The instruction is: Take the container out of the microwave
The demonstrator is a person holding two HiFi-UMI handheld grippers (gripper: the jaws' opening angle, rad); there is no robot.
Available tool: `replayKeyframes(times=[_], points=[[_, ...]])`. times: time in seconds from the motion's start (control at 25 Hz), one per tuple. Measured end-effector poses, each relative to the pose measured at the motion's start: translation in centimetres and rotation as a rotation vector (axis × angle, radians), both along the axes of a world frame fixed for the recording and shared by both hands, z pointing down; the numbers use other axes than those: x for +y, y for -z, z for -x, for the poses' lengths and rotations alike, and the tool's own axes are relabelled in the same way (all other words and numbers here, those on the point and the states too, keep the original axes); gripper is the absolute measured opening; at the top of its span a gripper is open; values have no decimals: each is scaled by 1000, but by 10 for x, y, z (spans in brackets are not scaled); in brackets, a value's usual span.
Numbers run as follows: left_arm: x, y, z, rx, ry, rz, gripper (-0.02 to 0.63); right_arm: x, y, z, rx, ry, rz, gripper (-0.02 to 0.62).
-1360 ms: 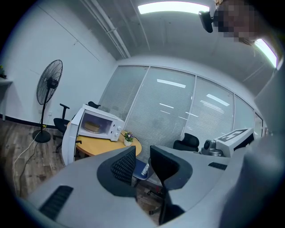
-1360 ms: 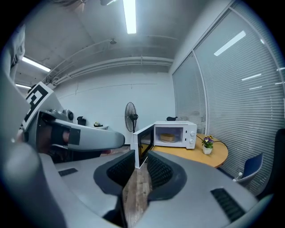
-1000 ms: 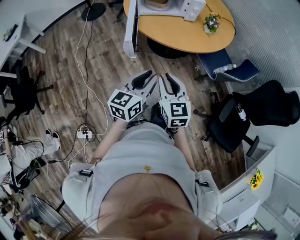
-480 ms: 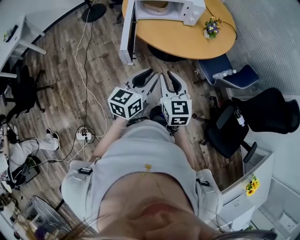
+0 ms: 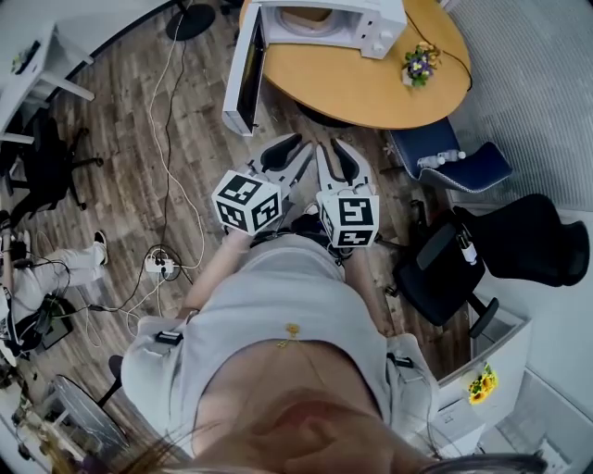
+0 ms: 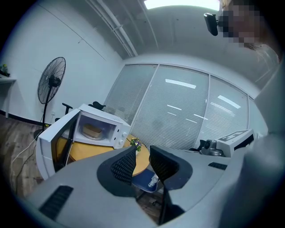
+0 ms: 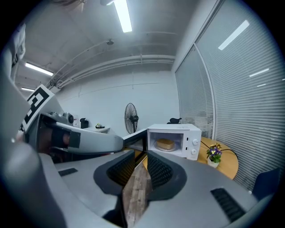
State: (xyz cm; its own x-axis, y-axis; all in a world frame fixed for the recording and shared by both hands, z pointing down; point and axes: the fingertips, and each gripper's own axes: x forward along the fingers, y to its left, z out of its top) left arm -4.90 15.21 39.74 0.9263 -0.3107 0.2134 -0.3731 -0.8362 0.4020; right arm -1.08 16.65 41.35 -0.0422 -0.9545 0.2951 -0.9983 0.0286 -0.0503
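Observation:
The white microwave (image 5: pixel 326 16) stands on a round wooden table (image 5: pixel 371 79) at the top of the head view, its door (image 5: pixel 241 72) swung wide open. Inside it a tan container (image 7: pixel 165 144) rests on the turntable; the same container (image 6: pixel 92 131) shows in the left gripper view. Both grippers are held side by side at waist height, well short of the table. My left gripper (image 5: pixel 294 154) and right gripper (image 5: pixel 331 154) are both open by a narrow gap, with nothing between the fingers. Floor shows through the right gripper's (image 7: pixel 140 169) gap.
A small pot of flowers (image 5: pixel 419 44) sits on the table beside the microwave. A blue chair (image 5: pixel 449 153) and black office chairs (image 5: pixel 505 243) stand to the right. Cables and a power strip (image 5: pixel 156 265) lie on the wooden floor at left. A standing fan (image 6: pixel 51 82) is behind the table.
The table and microwave have slid down and into fuller view, so the person has stepped closer. Both grippers keep the same pose and opening.

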Motion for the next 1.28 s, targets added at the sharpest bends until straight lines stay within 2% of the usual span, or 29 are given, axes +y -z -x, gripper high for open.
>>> replayKeyframes(times=[0.56, 0.96, 1.28], points=[[-9, -10, -44, 9, 104, 15, 103, -13, -5, -45, 8, 92, -5, 95], [-12, -15, -56, 1, 107, 27, 103, -15, -10, -53, -13, 89, 5, 95], [-37, -14, -67, 20, 94, 31, 103, -33, -9, -68, 5, 58, 4, 95]])
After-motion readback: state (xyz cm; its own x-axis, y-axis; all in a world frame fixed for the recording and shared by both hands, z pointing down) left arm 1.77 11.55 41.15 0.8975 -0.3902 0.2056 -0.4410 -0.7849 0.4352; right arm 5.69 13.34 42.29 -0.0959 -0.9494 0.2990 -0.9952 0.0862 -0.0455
